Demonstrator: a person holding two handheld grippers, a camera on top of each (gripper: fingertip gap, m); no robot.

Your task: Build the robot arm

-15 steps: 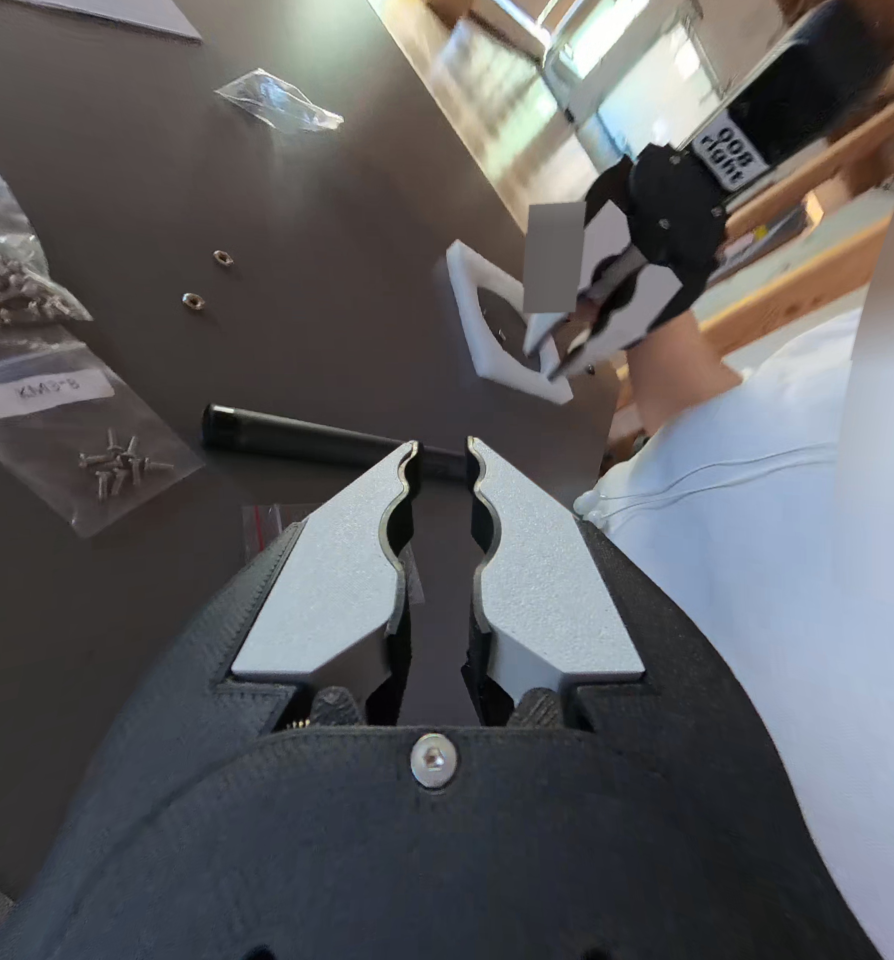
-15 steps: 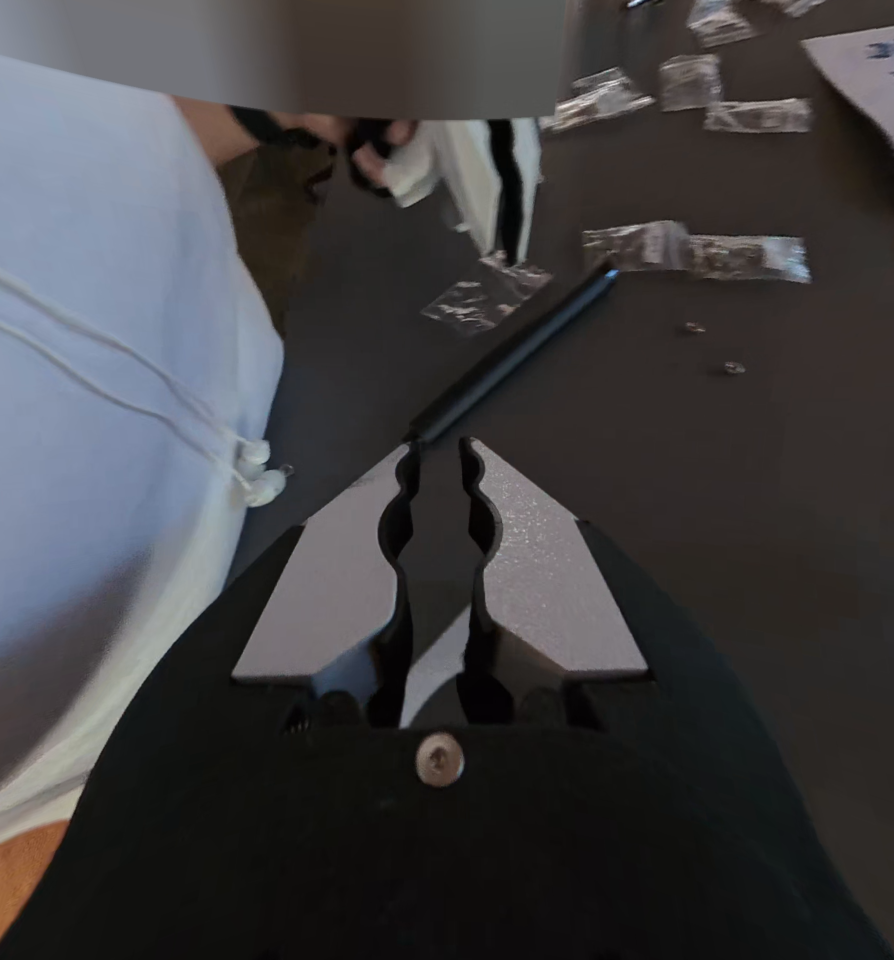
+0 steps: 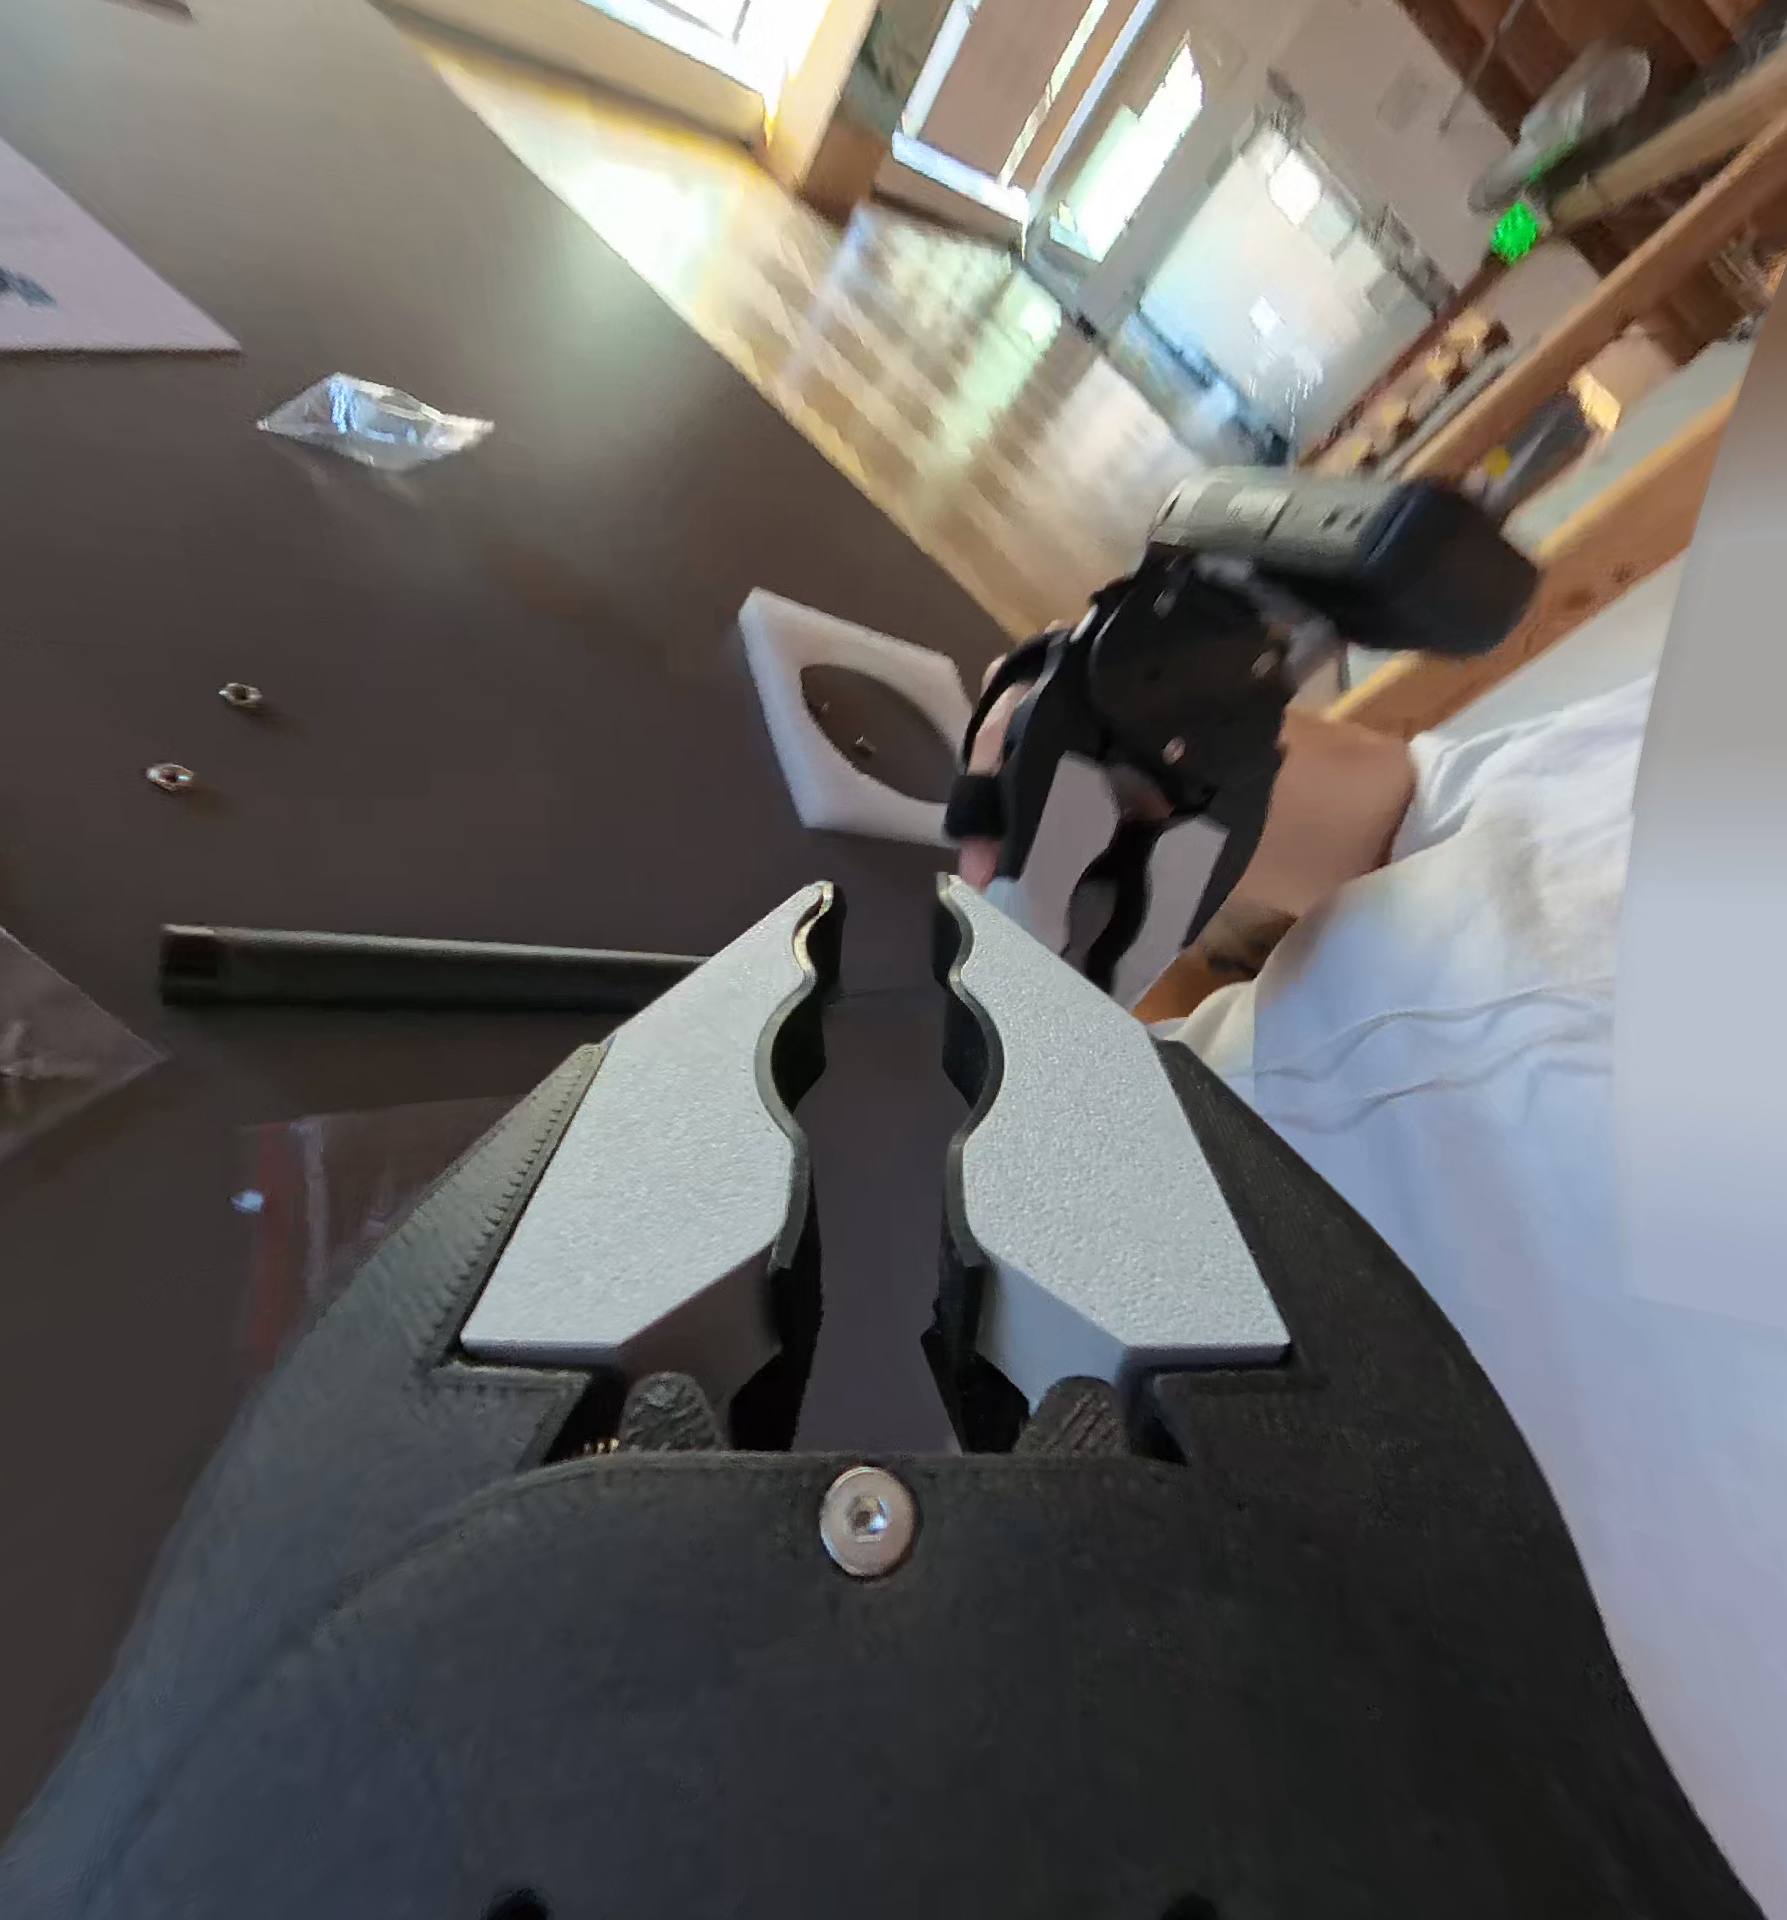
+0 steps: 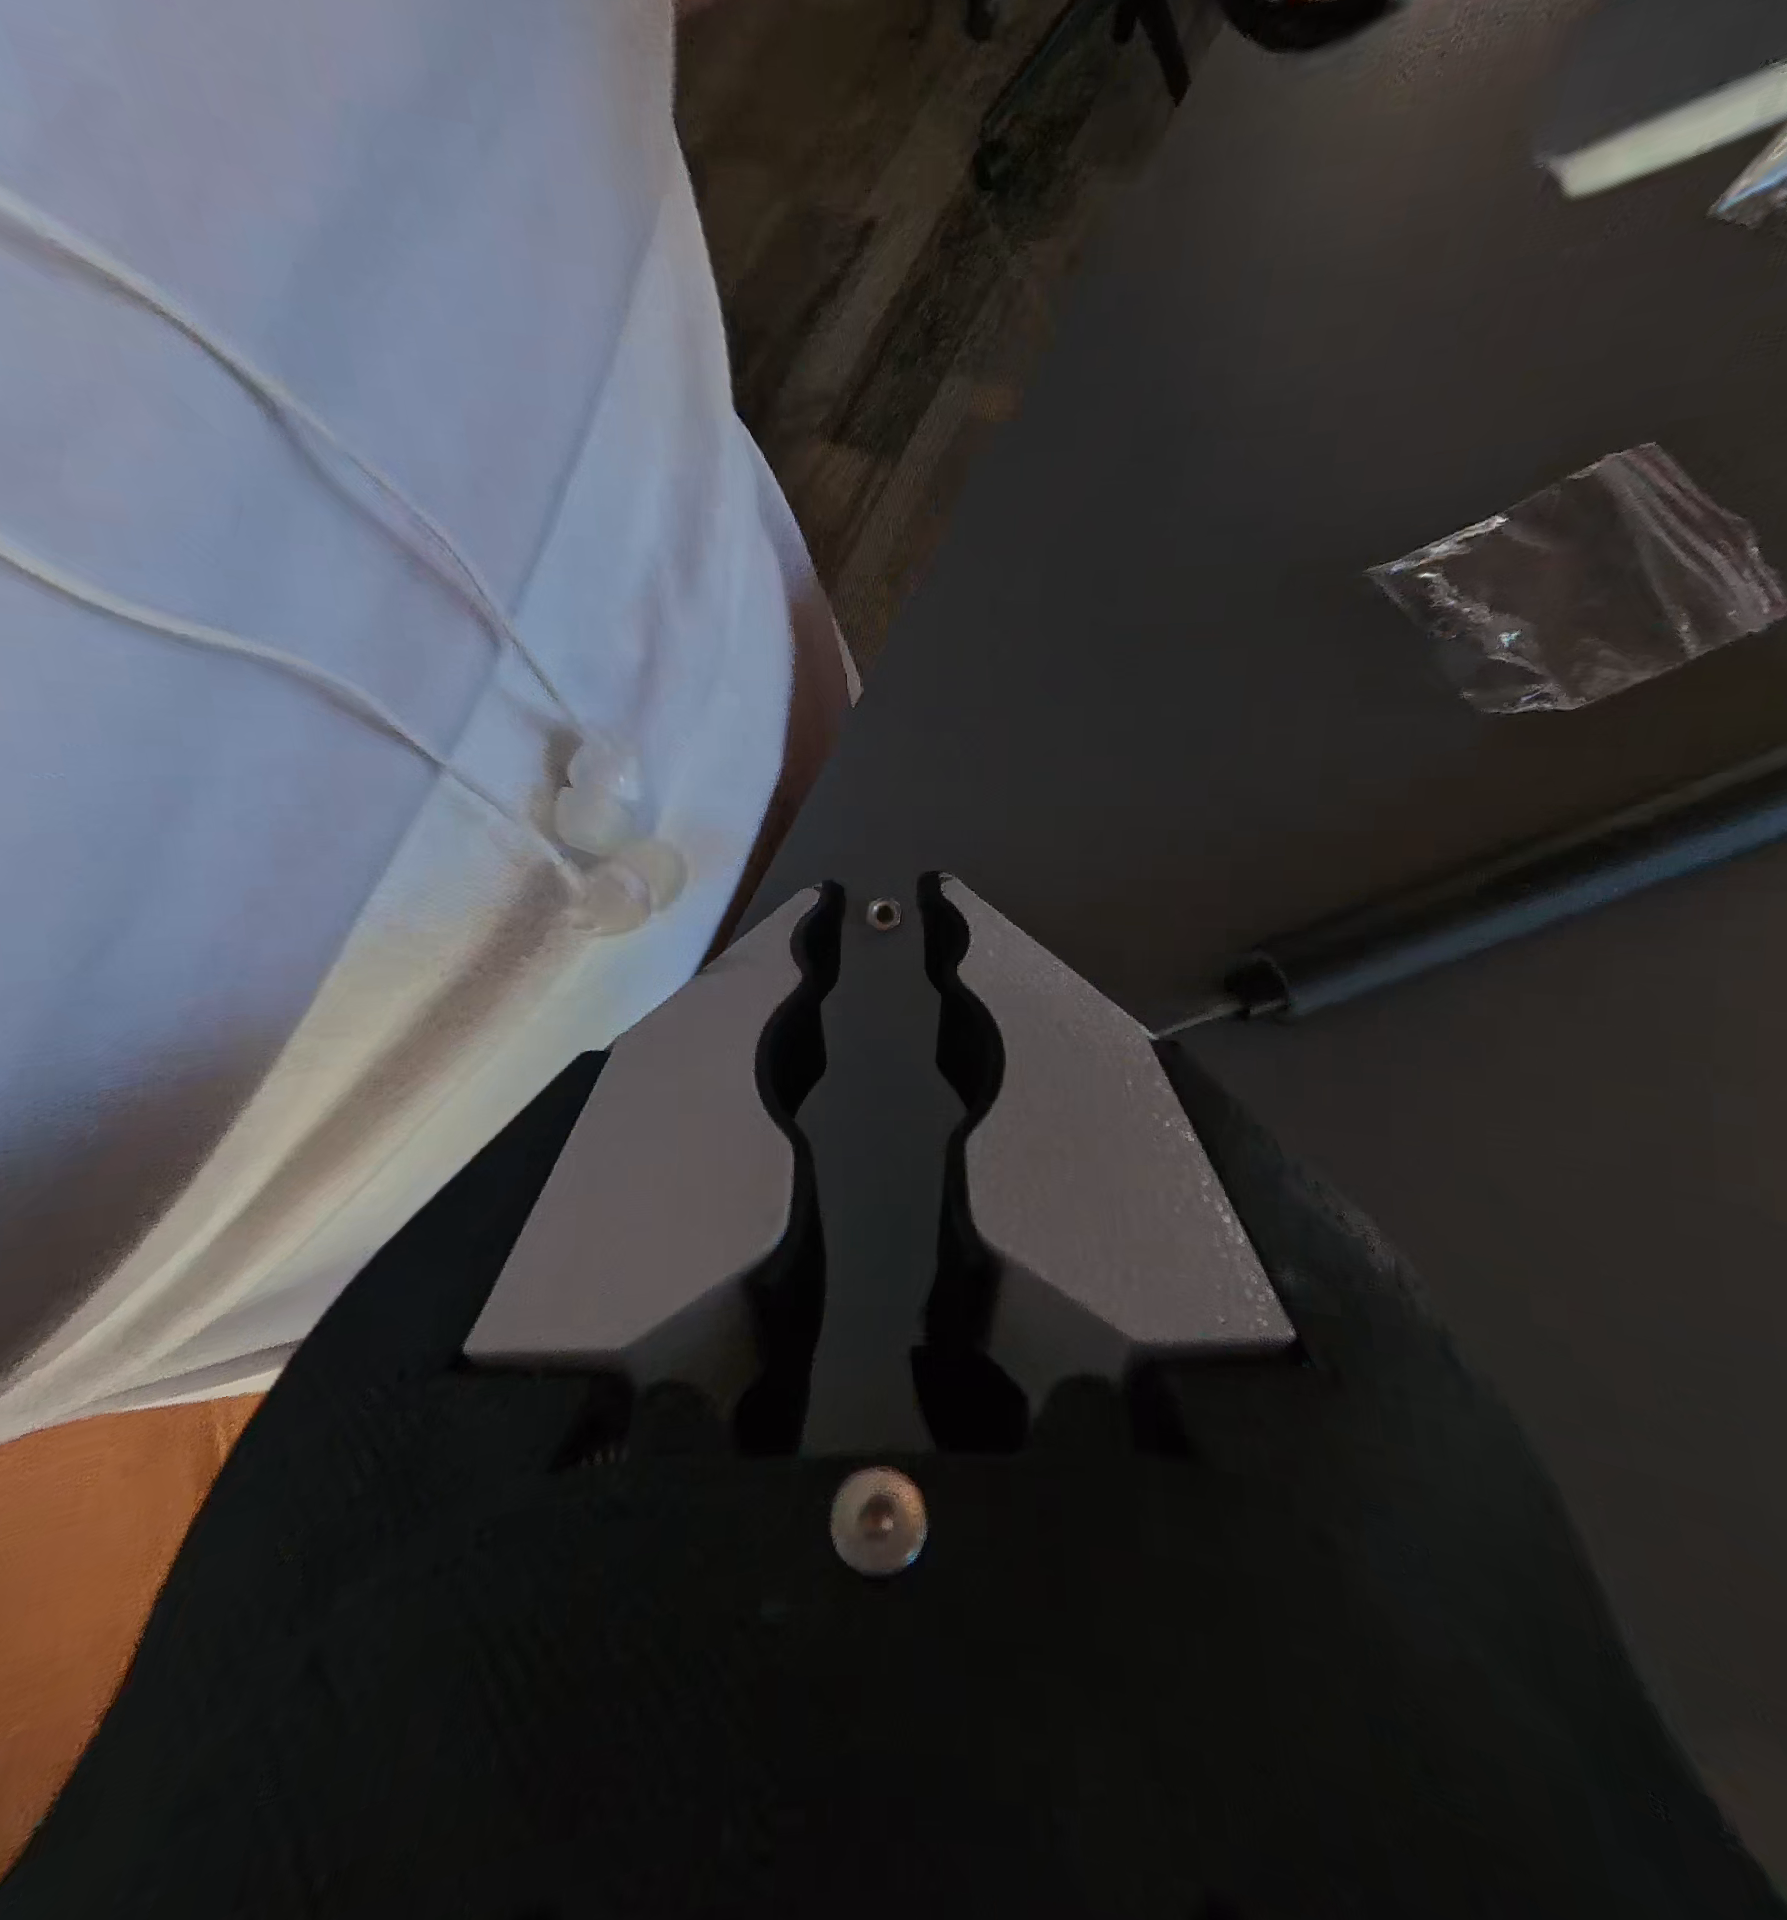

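We see a matt dark table (image 3: 473, 582) bearing a smooth black rod (image 3: 421, 968), shiny metal nuts (image 3: 170, 776) and glossy clear plastic bags (image 4: 1585, 597). The left gripper (image 3: 884, 902) has grainy grey fingers (image 3: 681, 1143) in ribbed black plastic. White foam (image 3: 837, 717) looks soft.

Bright window glare behind, dim foreground, motion blur, wide-angle edge warp.

A dark brown table (image 3: 473, 582) fills the near side, its far edge cutting across a pale wood floor (image 3: 868, 343) where sunlight glares in bright patches. Beyond stand tall glazed doors or windows (image 3: 1128, 177), timber beams (image 3: 1637, 260) and a small green lit sign (image 3: 1513, 231).
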